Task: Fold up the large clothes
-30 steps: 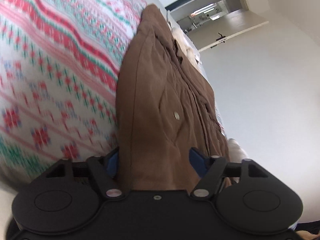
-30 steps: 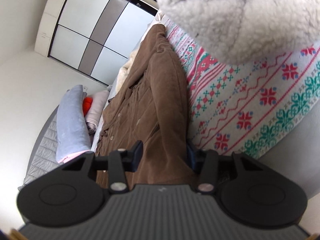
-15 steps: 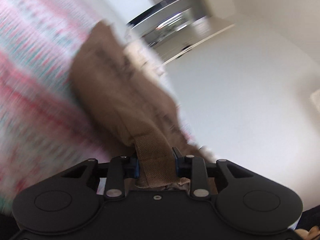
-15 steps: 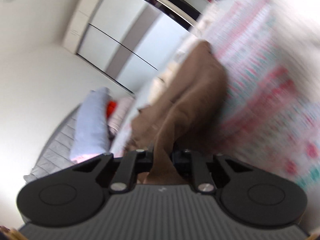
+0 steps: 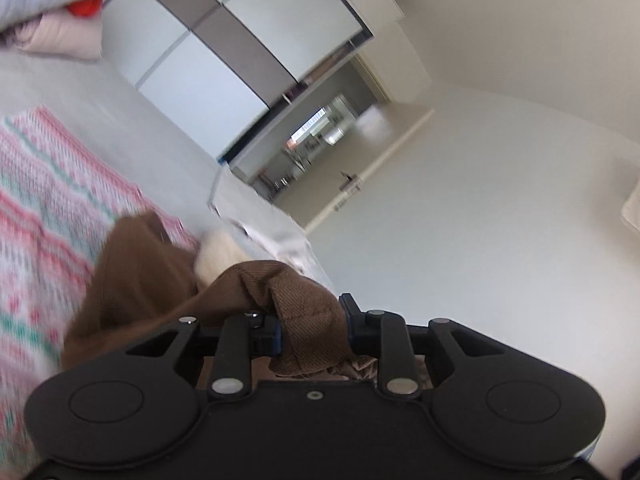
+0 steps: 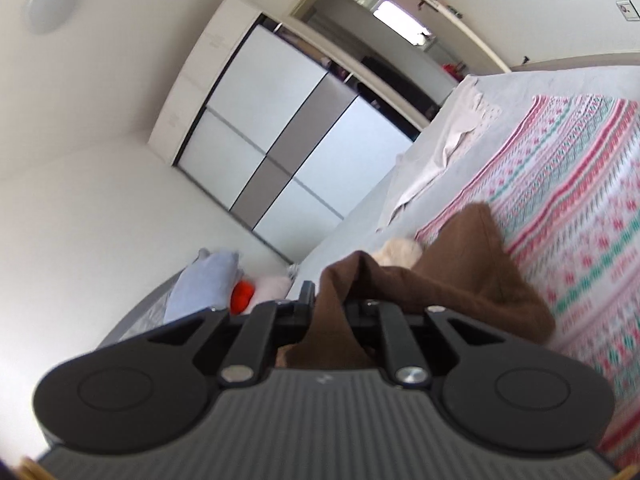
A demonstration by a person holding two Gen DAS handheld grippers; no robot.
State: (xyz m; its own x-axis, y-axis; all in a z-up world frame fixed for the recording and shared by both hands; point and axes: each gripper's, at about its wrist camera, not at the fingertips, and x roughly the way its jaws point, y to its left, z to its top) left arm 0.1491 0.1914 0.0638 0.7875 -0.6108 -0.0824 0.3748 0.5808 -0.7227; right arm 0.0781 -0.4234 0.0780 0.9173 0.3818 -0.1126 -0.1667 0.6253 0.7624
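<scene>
One brown jacket lies bunched on one red, green and white patterned blanket spread over the bed, and two grippers hold it. The left gripper is tilted, its jaws closed tight on a thick fold of the brown cloth. The right gripper is tilted too, clamped narrowly on another fold. Beyond stand one wardrobe, one pale blue pillow and one small orange item beside it.
</scene>
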